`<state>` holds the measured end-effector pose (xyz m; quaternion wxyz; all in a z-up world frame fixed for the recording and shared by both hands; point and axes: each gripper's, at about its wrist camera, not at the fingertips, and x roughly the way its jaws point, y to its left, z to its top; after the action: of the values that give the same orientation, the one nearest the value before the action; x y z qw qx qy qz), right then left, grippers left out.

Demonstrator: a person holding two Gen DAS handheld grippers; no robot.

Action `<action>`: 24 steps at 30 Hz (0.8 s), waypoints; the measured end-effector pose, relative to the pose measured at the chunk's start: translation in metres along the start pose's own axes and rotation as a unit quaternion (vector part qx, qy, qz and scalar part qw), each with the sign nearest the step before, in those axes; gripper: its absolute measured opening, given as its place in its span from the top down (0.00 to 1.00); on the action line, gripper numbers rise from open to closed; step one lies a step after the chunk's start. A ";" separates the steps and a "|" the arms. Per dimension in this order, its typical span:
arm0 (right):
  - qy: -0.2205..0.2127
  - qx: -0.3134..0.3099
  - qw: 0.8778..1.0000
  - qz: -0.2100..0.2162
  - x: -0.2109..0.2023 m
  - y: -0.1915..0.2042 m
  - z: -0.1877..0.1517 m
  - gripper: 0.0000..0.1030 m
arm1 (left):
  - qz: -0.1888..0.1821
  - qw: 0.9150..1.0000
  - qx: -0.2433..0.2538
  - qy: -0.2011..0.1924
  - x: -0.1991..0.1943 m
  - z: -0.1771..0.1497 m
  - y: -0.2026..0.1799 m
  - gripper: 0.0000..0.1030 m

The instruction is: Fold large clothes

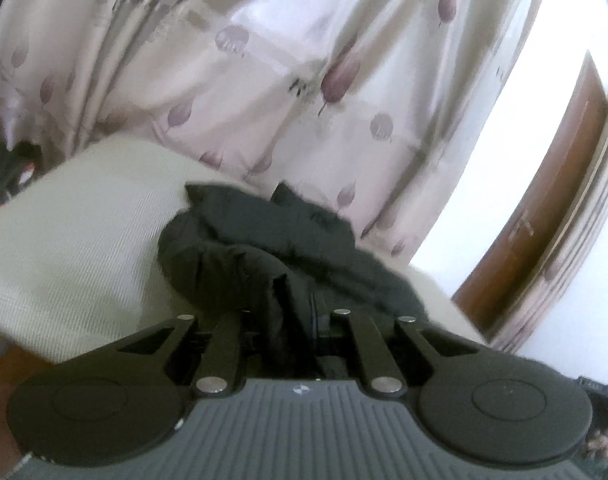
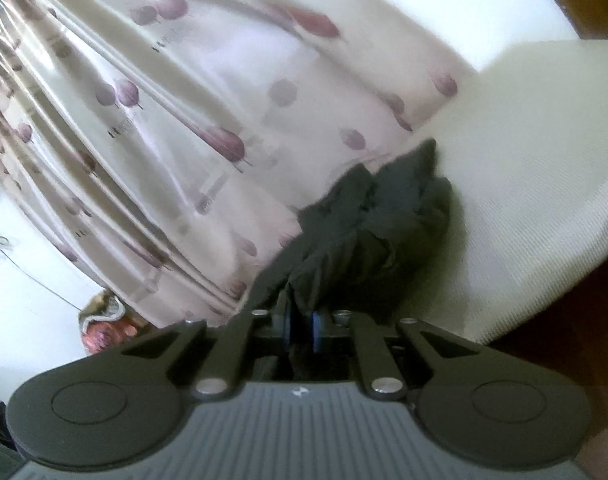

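Note:
A dark grey garment [image 1: 271, 248] lies bunched on a cream-covered surface [image 1: 71, 248]. My left gripper [image 1: 293, 320] is shut on a fold of the dark garment, and the cloth hides its fingertips. In the right wrist view the same garment [image 2: 368, 224] runs from the cream surface [image 2: 544, 168] into my right gripper [image 2: 299, 324], which is shut on it. Its blue pads [image 2: 315, 326] pinch the cloth edge. Both views are tilted and blurred.
A pale curtain with purple leaf print [image 1: 263, 72] hangs right behind the surface and also shows in the right wrist view [image 2: 175, 128]. A brown wooden frame [image 1: 544, 208] and a white wall stand at the right. Clutter [image 2: 103, 324] lies low on the left.

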<state>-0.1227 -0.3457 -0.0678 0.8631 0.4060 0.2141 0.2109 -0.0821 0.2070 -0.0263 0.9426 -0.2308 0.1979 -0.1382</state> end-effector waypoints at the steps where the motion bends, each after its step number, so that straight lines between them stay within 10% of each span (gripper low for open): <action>1: -0.002 -0.004 1.000 0.006 0.002 0.004 0.007 0.91 | -0.002 1.000 -0.002 -0.009 0.001 0.006 -0.003 0.87; 12: -0.031 -0.080 0.996 0.020 0.081 0.030 0.124 0.91 | 0.023 0.997 -0.007 -0.067 0.093 0.096 -0.024 0.87; 24: -0.034 -0.042 0.996 -0.067 0.245 -0.027 0.219 0.91 | 0.114 0.992 -0.031 -0.046 0.262 0.154 0.016 0.84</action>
<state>0.2018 -0.3633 -0.0108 0.8984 0.3609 0.2024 0.1470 0.2196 0.1869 0.0105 0.9527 -0.2419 0.1837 -0.0130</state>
